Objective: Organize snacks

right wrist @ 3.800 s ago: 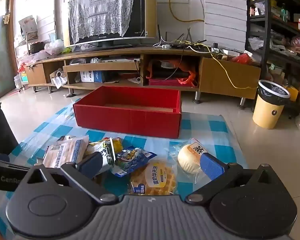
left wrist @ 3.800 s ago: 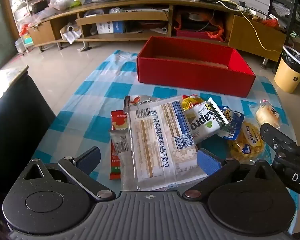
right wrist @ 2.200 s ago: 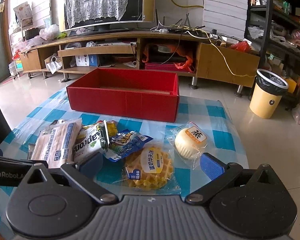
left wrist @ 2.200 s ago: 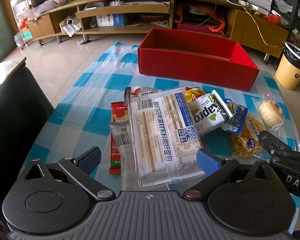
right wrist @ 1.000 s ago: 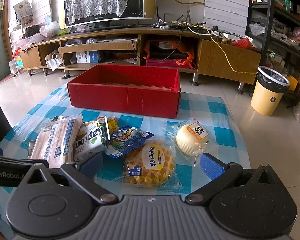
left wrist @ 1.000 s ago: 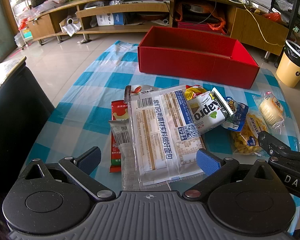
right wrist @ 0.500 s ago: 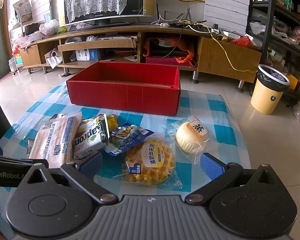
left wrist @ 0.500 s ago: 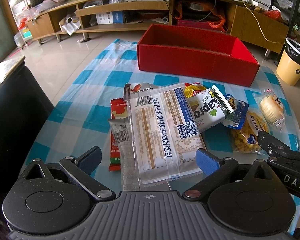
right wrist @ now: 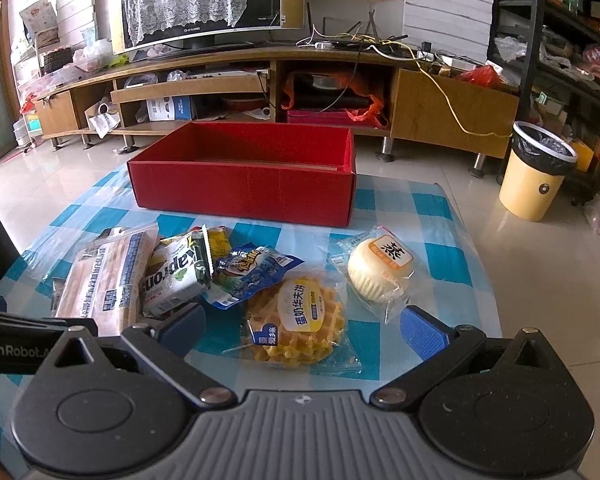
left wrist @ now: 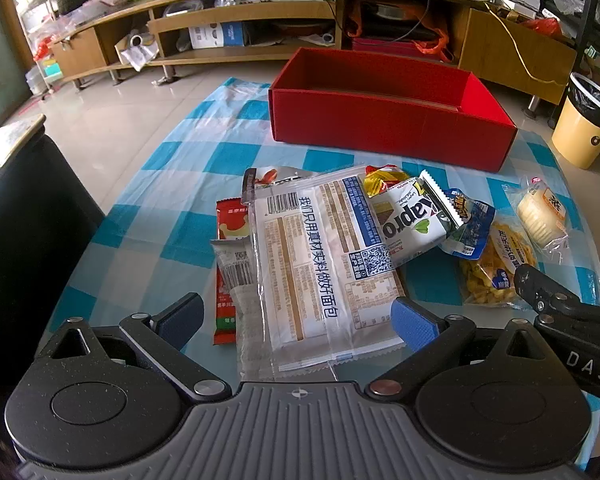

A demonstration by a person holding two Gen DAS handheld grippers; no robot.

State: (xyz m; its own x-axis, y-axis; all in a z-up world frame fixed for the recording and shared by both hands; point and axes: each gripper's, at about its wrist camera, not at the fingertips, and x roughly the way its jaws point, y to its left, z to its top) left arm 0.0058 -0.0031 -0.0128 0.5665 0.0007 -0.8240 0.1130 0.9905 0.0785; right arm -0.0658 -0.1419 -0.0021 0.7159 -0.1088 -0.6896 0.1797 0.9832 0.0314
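Note:
An empty red box (left wrist: pixel 388 120) stands at the far side of a blue-checked cloth (left wrist: pixel 148 184); it also shows in the right wrist view (right wrist: pixel 244 184). A pile of snacks lies before it: a large bread pack (left wrist: pixel 324 264), a Kapro wafer pack (left wrist: pixel 412 224), a red bar (left wrist: pixel 226 280), a blue pouch (right wrist: pixel 252 276), a waffle (right wrist: pixel 300 320) and a round bun (right wrist: pixel 380 264). My left gripper (left wrist: pixel 298 320) is open, its fingers astride the bread pack's near end. My right gripper (right wrist: pixel 302 326) is open, just short of the waffle.
A long wooden TV stand (right wrist: pixel 260 80) with a TV runs along the back. A yellow waste bin (right wrist: pixel 536 172) stands on the floor at right. A dark chair or sofa edge (left wrist: pixel 16 216) is at the left. The cloth's right edge drops to tiled floor.
Both grippers have edged slightly forward and lower towards the snacks over the last second. The snacks and the box have not moved. Both stay open.

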